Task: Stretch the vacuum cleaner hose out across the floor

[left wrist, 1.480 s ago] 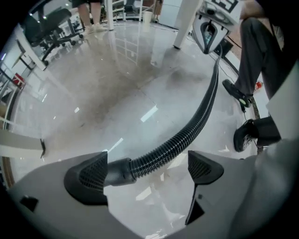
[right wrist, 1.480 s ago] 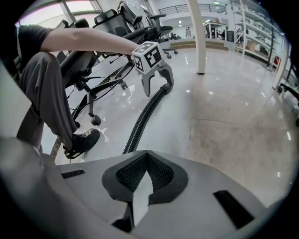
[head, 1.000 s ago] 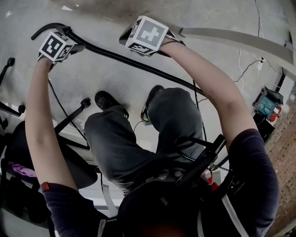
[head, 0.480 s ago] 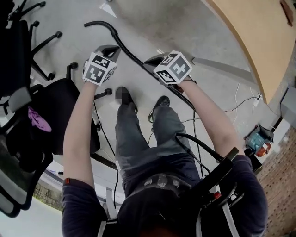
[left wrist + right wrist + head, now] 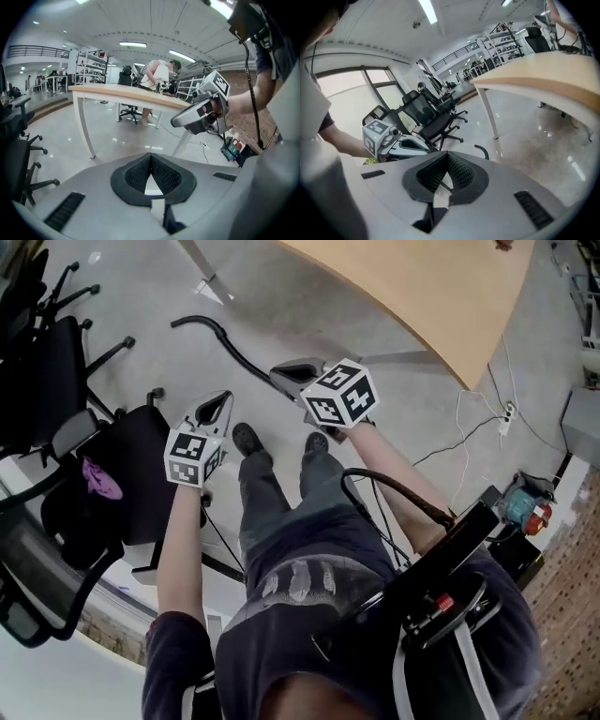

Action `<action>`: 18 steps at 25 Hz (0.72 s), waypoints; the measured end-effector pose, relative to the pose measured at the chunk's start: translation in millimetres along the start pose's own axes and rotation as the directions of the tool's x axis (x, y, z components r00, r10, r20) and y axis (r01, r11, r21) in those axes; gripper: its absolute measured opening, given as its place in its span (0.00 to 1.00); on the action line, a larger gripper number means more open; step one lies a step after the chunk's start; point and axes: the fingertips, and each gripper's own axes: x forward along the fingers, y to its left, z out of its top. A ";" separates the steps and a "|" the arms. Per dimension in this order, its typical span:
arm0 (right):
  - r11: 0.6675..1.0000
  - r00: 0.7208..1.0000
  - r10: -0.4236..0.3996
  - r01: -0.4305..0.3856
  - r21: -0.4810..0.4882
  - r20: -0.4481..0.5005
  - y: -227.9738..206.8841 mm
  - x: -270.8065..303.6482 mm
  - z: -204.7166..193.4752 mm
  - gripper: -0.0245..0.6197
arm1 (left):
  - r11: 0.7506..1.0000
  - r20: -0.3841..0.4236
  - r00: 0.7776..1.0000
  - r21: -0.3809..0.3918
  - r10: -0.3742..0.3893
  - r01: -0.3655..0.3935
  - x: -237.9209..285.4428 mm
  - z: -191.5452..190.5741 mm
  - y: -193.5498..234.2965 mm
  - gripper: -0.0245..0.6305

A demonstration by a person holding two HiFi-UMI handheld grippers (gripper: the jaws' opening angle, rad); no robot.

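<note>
Above the floor, left tool and right tool tilt downward, closed.

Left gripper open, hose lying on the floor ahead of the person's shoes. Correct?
No: the left gripper is shut, fingers together with nothing between them, per the left gripper view. The hose does lie on the floor ahead of the shoes.

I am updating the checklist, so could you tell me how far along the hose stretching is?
Mostly done, it seems: the hose lies along the floor in a long line, its far end curved. Nothing is in hand: the left gripper and right gripper are shut and empty. Left, perhaps, straightening that curved end.
</note>
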 end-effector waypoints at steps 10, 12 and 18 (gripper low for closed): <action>0.980 0.983 0.163 -0.152 -0.126 0.083 107.6 -105.2 35.0 0.05 | 0.989 0.229 0.964 0.030 0.134 -0.144 -102.5 119.3 -109.1 0.05; 0.973 0.979 0.188 -0.175 -0.148 0.078 124.5 -113.4 36.5 0.05 | 0.985 0.265 0.952 0.032 0.153 -0.167 -121.3 131.1 -120.8 0.05; 0.953 0.966 0.243 -0.220 -0.210 0.093 175.5 -126.1 47.5 0.05 | 0.980 0.355 0.920 0.043 0.167 -0.194 -165.2 143.7 -149.1 0.05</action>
